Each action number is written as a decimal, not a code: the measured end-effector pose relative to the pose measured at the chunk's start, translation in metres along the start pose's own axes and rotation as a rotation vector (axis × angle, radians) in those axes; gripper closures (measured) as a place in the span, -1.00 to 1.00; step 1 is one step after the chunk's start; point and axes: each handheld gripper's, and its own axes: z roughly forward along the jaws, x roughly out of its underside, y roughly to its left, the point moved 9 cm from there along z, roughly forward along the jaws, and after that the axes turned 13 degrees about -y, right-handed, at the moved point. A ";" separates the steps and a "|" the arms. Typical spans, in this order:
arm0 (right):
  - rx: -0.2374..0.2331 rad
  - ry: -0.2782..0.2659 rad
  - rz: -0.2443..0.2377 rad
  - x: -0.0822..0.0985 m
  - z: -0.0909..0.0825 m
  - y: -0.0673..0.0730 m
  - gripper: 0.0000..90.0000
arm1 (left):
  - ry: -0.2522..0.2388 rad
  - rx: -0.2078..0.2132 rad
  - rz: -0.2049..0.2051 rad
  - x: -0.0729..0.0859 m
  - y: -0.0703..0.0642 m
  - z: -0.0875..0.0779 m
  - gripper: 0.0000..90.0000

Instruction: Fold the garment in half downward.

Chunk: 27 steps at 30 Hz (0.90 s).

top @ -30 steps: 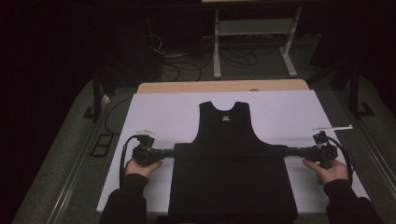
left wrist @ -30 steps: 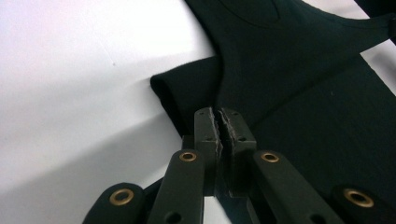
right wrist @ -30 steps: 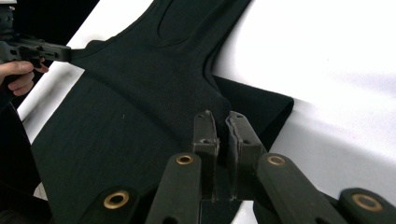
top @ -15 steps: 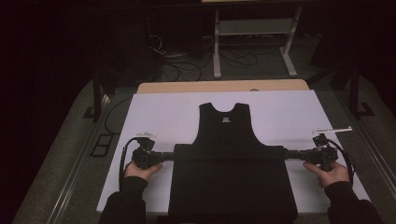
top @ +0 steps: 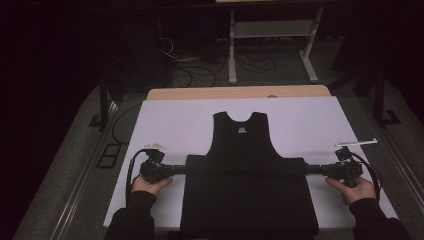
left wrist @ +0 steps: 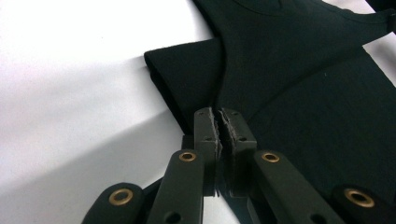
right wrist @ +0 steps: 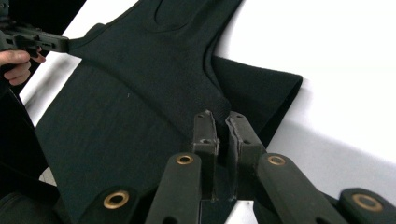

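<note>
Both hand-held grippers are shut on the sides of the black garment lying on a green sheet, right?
Not quite: the sheet is white, as the high view shows. The left hand-held gripper and right hand-held gripper are indeed shut on the black fabric garment.

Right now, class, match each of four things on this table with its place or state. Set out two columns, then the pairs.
1 black garment
2 left gripper
3 right gripper
4 white sheet

A shut on the garment's right edge
B covers the tabletop
C shut on the garment's left edge
D lies flat, neckline far from the person

Pairs: 1-D, 2-C, 3-A, 4-B
</note>
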 end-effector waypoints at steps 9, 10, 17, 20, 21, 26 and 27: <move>-0.001 0.025 0.012 0.006 -0.002 0.002 0.82 | 0.013 0.003 -0.004 0.003 -0.001 -0.001 0.88; -0.001 0.027 0.009 0.007 -0.001 0.001 0.82 | 0.016 0.003 -0.003 0.003 -0.001 -0.002 0.88; 0.003 0.050 0.022 0.012 -0.001 0.001 0.82 | 0.024 0.011 -0.008 0.005 -0.003 -0.003 0.88; 0.002 0.056 0.023 0.014 -0.001 0.001 0.82 | 0.027 0.013 -0.005 0.006 -0.004 -0.003 0.88; 0.001 0.058 0.026 0.014 -0.001 0.001 0.82 | 0.028 0.014 -0.006 0.006 -0.004 -0.004 0.88; 0.003 0.063 0.036 0.017 -0.003 0.001 0.82 | 0.035 0.016 -0.009 0.008 -0.006 -0.005 0.88; 0.004 0.065 0.037 0.018 -0.003 0.001 0.82 | 0.038 0.017 -0.007 0.009 -0.006 -0.005 0.88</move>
